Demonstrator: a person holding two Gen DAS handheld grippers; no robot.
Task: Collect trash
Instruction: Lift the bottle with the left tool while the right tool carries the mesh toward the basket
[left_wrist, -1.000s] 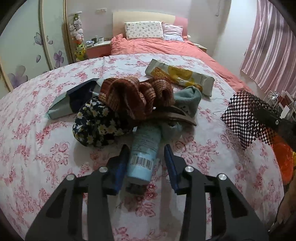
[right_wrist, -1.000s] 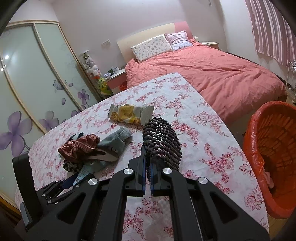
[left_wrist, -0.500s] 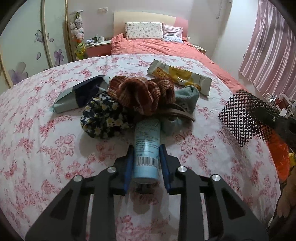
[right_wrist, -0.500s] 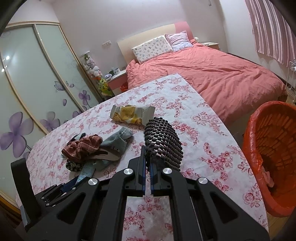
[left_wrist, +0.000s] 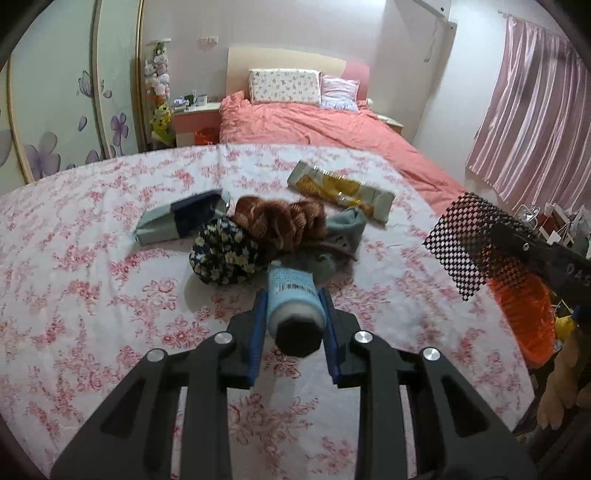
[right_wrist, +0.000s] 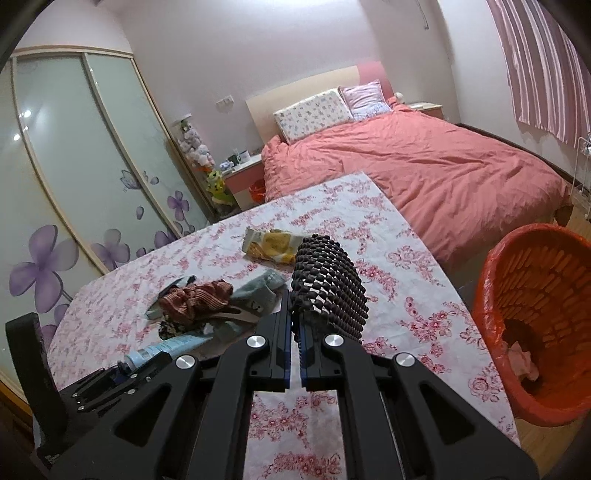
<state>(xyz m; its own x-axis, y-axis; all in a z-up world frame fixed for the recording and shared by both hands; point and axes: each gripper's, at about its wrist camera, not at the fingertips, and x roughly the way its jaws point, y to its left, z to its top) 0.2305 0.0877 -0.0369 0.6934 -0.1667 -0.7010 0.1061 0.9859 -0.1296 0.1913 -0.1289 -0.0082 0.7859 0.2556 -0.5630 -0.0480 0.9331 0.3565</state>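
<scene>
Left tool: jaws have just been closing and now clamp a light-blue tube, black cap toward the camera, far end raised off the floral desk. Right tool: pressed together, pinching the edge of a black-and-white mesh wrapper, which hangs clear above the desk.

Just past the tube: a pile of a dark daisy-print cloth, a rust-brown ribbed cloth on top and a grey sock at its right. Left of the pile lies a grey-and-navy packet. Further back, apart from the pile, a yellow snack wrapper lies flat on the desk.

Orange bin stands off the desk's right edge, with a few scraps at the bottom. Beyond the desk is a bed with a coral duvet.
</scene>
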